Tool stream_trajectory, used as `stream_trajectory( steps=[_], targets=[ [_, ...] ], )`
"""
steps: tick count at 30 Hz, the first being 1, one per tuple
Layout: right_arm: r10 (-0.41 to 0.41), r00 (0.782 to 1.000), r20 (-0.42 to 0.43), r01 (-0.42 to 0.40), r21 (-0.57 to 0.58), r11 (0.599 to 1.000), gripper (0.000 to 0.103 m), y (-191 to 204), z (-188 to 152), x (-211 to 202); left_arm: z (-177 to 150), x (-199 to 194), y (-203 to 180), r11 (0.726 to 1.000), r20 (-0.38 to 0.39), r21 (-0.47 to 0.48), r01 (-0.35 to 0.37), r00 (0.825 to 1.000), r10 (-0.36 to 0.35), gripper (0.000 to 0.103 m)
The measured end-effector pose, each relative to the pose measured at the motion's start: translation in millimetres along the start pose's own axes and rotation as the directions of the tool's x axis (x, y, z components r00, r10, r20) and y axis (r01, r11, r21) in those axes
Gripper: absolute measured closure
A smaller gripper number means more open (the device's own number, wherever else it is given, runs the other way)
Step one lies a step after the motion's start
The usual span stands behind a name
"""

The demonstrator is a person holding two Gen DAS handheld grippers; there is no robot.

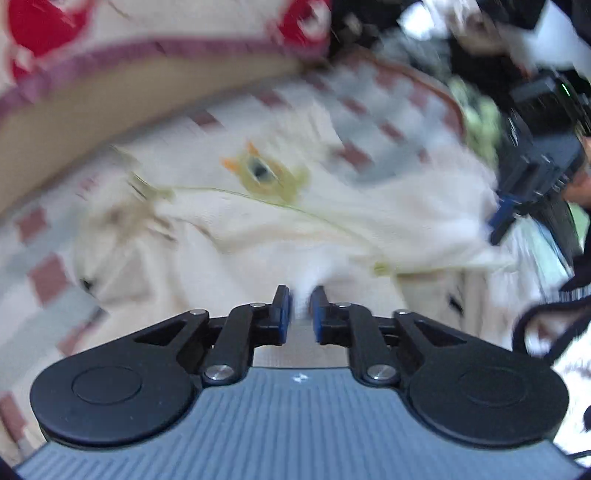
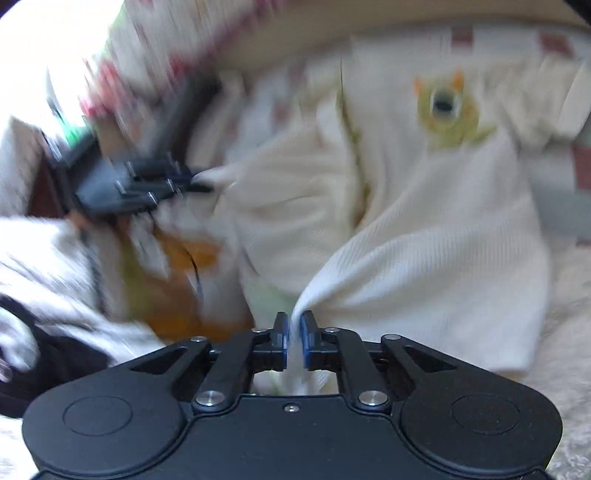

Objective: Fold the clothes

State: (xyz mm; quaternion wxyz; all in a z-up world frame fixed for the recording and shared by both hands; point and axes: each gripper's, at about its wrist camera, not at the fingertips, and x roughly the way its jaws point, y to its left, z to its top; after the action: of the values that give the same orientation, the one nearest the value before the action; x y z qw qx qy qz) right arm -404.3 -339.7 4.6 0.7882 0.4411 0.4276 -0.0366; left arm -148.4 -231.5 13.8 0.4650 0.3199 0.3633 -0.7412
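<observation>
A cream ribbed garment (image 1: 258, 229) with a green and yellow animal patch (image 1: 262, 173) lies spread over a checked cover. In the left wrist view my left gripper (image 1: 301, 299) is shut on a fold of its near edge, with pale fabric bunched between the blue pads. At the right of that view my right gripper (image 1: 498, 218) pinches another corner of the garment. In the right wrist view my right gripper (image 2: 294, 325) is shut on a pulled-up peak of the same garment (image 2: 424, 221), with the patch (image 2: 445, 107) beyond it. My left gripper (image 2: 201, 182) holds the cloth at the left. Both views are motion-blurred.
Under the garment lies a cover (image 1: 369, 110) checked in red and grey. A red and cream cushion (image 1: 147, 22) sits behind it above a tan band (image 1: 110, 103). A heap of other clothes, orange (image 2: 177, 280), white and black (image 2: 55, 362), lies to the left in the right wrist view.
</observation>
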Motion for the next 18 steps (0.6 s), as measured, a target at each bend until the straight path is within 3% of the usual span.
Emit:
stream_trajectory(
  steps=[1, 3, 5, 8, 10, 11, 13, 15, 16, 18],
  targets=[
    [0.006, 1.000, -0.005, -0.006, -0.022, 1.000, 0.079, 4, 8, 2, -1, 6, -2, 1.000, -0.008, 0.016, -0.010, 1.000, 0.010, 0.068],
    [0.018, 1.000, -0.014, -0.019, -0.067, 0.998, 0.057, 13, 23, 5, -4, 3, 0, 0.998, 0.044, 0.032, -0.057, 0.997, 0.056, 0.059],
    [0.049, 0.997, 0.068, -0.040, -0.127, 0.991, 0.047, 28, 47, -9, -8, -7, 14, 0.996, 0.116, -0.012, -0.091, 0.989, 0.092, 0.047],
    [0.085, 0.971, 0.224, -0.029, -0.242, 0.970, 0.036, 43, 83, -23, -19, -13, 53, 0.975, 0.170, -0.167, -0.143, 0.970, 0.172, 0.040],
    [-0.031, 0.931, 0.363, 0.152, -0.311, 0.938, 0.032, 45, 105, -9, -26, -3, 89, 0.941, 0.147, -0.286, -0.179, 0.962, 0.228, 0.039],
    [-0.097, 0.907, 0.411, 0.255, -0.349, 0.902, 0.032, 44, 119, 3, -30, 6, 110, 0.916, 0.119, -0.350, -0.197, 0.960, 0.252, 0.039],
    [-0.226, 0.851, 0.474, 0.452, -0.443, 0.774, 0.032, 38, 149, 40, -42, 27, 150, 0.855, 0.046, -0.458, -0.245, 0.953, 0.298, 0.039],
    [-0.303, 0.818, 0.490, 0.555, -0.528, 0.643, 0.032, 24, 183, 79, -54, 41, 178, 0.813, 0.011, -0.513, -0.276, 0.945, 0.327, 0.040],
    [-0.318, 0.823, 0.471, 0.553, -0.532, 0.641, 0.032, 14, 200, 92, -60, 47, 191, 0.794, 0.008, -0.536, -0.287, 0.939, 0.344, 0.040],
    [-0.333, 0.846, 0.416, 0.521, -0.514, 0.682, 0.032, -7, 235, 111, -70, 54, 209, 0.768, 0.048, -0.588, -0.253, 0.937, 0.346, 0.040]
  ],
)
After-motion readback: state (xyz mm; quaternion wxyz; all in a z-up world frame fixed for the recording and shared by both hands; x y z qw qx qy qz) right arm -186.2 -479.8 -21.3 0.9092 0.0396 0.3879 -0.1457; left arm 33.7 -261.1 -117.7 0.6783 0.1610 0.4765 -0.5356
